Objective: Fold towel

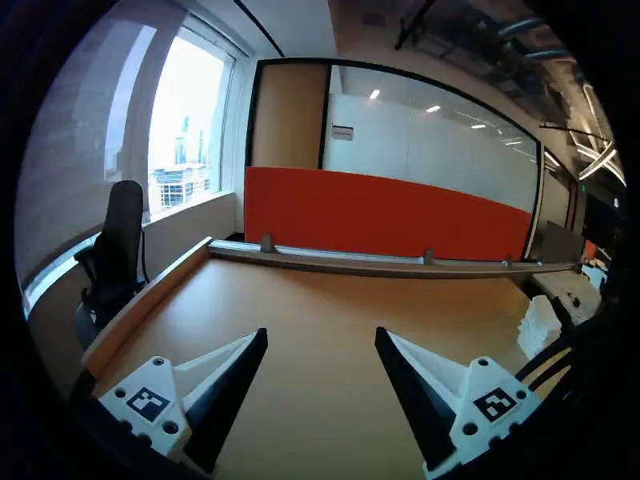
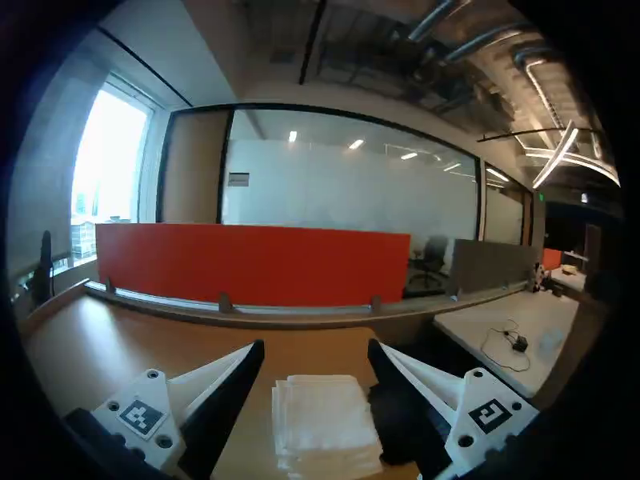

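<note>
A stack of folded white towels [image 2: 324, 424] lies on the wooden desk [image 2: 120, 352] right below my right gripper [image 2: 314, 352], between its spread fingers; the gripper is open and holds nothing. In the left gripper view the same white stack [image 1: 540, 324] sits at the desk's far right edge. My left gripper [image 1: 320, 336] is open above bare wood [image 1: 320, 320], with nothing between its fingers.
An orange divider panel [image 1: 384, 212] with a grey rail runs along the desk's far edge. A black office chair [image 1: 116, 256] stands at the left by the window. A white neighbouring desk [image 2: 512, 328] with a cable lies to the right.
</note>
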Demonstrator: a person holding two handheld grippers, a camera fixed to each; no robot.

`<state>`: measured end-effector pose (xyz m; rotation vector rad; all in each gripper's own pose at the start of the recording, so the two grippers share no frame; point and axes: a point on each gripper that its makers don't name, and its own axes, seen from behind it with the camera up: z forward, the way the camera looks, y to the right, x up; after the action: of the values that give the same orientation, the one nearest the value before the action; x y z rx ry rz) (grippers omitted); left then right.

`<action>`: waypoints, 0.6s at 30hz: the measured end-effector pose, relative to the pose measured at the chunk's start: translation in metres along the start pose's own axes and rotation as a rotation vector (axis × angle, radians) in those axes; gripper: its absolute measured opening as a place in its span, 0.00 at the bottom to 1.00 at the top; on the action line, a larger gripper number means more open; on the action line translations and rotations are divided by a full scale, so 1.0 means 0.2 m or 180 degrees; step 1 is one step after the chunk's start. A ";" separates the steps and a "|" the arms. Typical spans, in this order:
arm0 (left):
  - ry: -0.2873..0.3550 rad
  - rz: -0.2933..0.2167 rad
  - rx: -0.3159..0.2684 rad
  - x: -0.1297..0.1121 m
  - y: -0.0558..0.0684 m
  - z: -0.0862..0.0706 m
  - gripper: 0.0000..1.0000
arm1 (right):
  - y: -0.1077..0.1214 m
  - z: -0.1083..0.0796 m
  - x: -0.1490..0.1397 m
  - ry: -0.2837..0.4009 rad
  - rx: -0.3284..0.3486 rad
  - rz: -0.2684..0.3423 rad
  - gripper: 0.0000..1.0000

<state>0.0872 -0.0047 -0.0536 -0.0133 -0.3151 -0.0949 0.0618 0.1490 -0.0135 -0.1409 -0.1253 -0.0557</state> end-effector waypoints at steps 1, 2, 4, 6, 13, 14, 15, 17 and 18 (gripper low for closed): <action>0.0026 -0.0005 0.0004 0.02 -0.01 0.01 1.00 | -0.02 0.00 0.01 0.0009 0.0021 0.0000 1.00; 0.0056 -0.0010 0.0008 0.04 -0.02 0.02 1.00 | -0.05 0.00 0.02 0.0020 0.0044 0.0000 1.00; 0.0113 -0.0015 0.0013 0.08 -0.04 0.03 1.00 | -0.10 0.00 0.04 0.0037 0.0083 0.0003 1.00; 0.0177 -0.0015 0.0019 0.12 -0.06 0.05 1.00 | -0.16 0.00 0.06 0.0053 0.0123 0.0008 1.00; 0.0400 0.0025 0.0038 0.27 -0.13 0.10 1.00 | -0.41 0.01 0.11 0.0080 0.0289 0.0021 1.00; 0.0430 0.0028 0.0038 0.29 -0.13 0.11 1.00 | -0.45 0.01 0.12 0.0079 0.0316 0.0024 1.00; 0.0456 0.0028 0.0035 0.31 -0.14 0.12 1.00 | -0.48 0.00 0.13 0.0080 0.0337 0.0027 1.00; 0.0508 0.0022 0.0018 0.34 -0.15 0.13 1.00 | -0.56 0.00 0.14 0.0089 0.0377 0.0038 1.00; 0.0533 0.0020 0.0011 0.35 -0.15 0.14 1.00 | -0.59 0.00 0.15 0.0091 0.0393 0.0045 1.00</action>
<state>0.1425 -0.0407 -0.0048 -0.0031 -0.1481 -0.0886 0.0831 0.0312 0.0064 -0.0177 -0.0990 -0.0358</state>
